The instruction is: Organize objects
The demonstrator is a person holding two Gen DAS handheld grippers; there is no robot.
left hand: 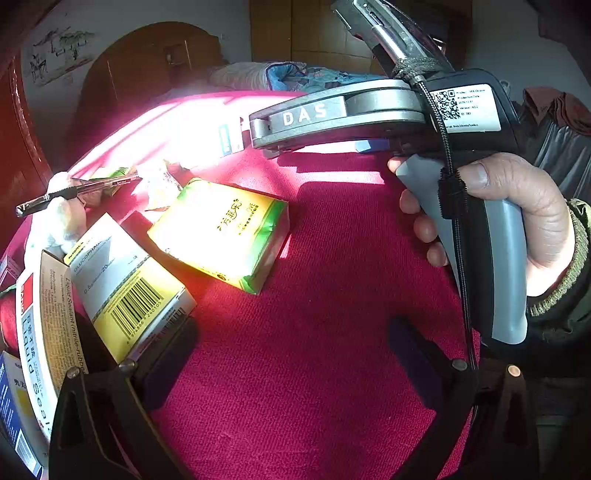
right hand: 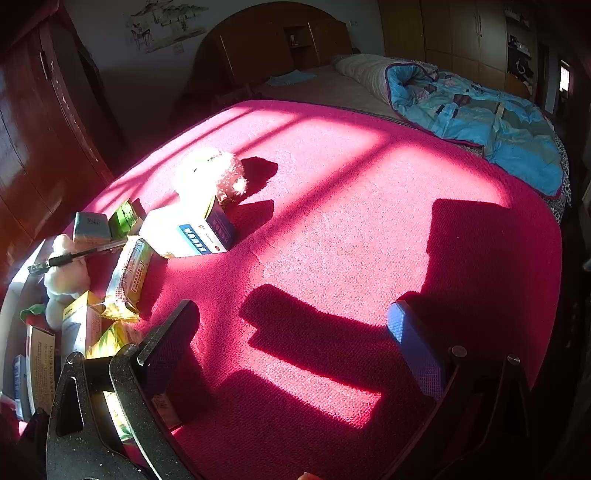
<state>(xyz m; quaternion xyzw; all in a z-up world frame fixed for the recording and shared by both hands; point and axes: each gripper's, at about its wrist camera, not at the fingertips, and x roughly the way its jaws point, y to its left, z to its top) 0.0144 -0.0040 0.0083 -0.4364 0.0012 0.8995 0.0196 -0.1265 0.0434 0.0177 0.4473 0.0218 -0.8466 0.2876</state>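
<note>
Blue quilt (right hand: 480, 122) on bed, wooden headboard (right hand: 273, 40), wall drawing (right hand: 162, 22).

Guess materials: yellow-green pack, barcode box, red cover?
Yellow-green pack: looks like glossy plastic film, going by glare and soft folded ends. Barcode box: likely printed cardboard, with crisp edges and flat panels. Red cover: woven or looped textile, matte, with a ribbed texture visible.

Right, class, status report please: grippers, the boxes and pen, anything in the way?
Left gripper open, empty. Right gripper open, empty. Boxes and pen heaped at left on red blanket, untouched. Nothing blocking.
</note>
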